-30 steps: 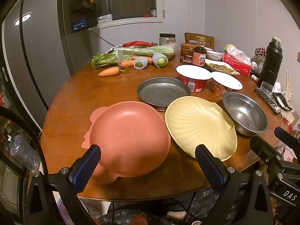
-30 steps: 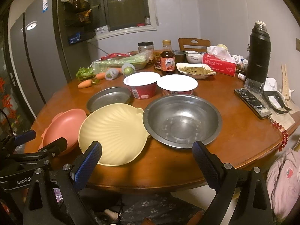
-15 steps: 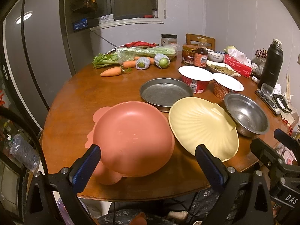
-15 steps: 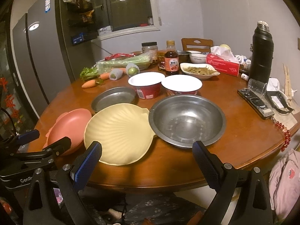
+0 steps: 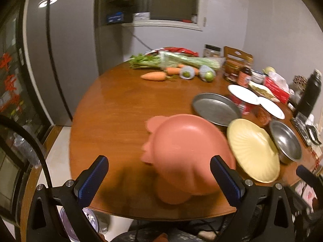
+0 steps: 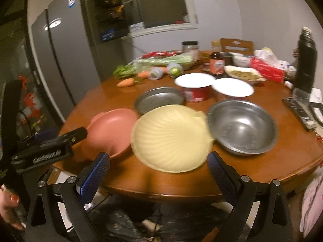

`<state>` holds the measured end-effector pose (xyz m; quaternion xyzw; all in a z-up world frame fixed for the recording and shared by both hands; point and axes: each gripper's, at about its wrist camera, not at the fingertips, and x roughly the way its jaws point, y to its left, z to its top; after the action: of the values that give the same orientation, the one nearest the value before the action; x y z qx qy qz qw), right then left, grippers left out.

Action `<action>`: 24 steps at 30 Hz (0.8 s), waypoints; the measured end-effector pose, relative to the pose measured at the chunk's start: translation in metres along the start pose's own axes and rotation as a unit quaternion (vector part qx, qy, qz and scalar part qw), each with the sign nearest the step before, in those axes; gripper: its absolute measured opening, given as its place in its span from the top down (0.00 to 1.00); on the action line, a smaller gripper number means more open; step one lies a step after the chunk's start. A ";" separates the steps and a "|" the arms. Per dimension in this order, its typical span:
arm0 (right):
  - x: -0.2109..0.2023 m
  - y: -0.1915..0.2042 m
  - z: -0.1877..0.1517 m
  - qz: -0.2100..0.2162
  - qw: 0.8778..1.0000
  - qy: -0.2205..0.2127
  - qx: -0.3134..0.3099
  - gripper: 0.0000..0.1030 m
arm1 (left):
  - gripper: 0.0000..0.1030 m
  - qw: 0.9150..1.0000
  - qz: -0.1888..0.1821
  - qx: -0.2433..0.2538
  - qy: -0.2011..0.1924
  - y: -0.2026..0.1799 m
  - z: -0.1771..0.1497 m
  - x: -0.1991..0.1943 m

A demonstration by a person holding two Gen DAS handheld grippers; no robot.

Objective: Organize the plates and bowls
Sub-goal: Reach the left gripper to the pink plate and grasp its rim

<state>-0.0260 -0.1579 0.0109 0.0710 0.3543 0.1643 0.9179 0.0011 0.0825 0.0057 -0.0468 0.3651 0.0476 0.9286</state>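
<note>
Your left tongs [image 5: 159, 178] and right tongs [image 6: 158, 171] hang released and empty at the near edge of the round brown wooden surface [image 5: 113, 109], neither touching a dish. Nothing looks stacked: the salmon-pink plastic bowl with scalloped ears [image 5: 187, 151] fills the lower centre of the left wrist view, the pale yellow shell-ribbed plate [image 6: 171, 137] sits mid-frame in the right wrist view, just beside it, and the round stainless steel bowl [image 6: 242, 125] lies at centre right. The shallow grey metal pan [image 6: 161, 99] rests behind them, with two white-lidded red noodle cups [image 6: 194, 86] further back. By this showing the organizing is barely begun; every plate and bowl remains for you to gather.
</note>
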 end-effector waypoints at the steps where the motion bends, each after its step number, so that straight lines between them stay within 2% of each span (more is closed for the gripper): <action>1: 0.002 0.005 0.000 0.006 1.000 0.004 -0.005 0.05 | 0.01 1.000 0.003 -0.004 0.003 0.006 0.001 0.002; 10: 0.037 0.050 -0.004 0.060 0.995 0.074 -0.023 0.05 | 0.02 0.999 0.007 -0.002 0.034 0.032 0.008 0.026; 23: 0.081 0.055 -0.001 0.067 0.990 0.117 0.048 0.08 | 0.02 0.997 -0.026 0.016 0.071 0.028 0.010 0.061; 24: 0.083 0.055 -0.001 0.065 0.990 0.117 0.051 0.10 | 0.05 0.997 -0.029 0.014 0.070 0.027 0.010 0.062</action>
<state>0.0171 -0.0772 -0.0277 0.1208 0.4618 0.2127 0.8526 0.0498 0.1143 -0.0310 -0.0473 0.4286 0.0120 0.9022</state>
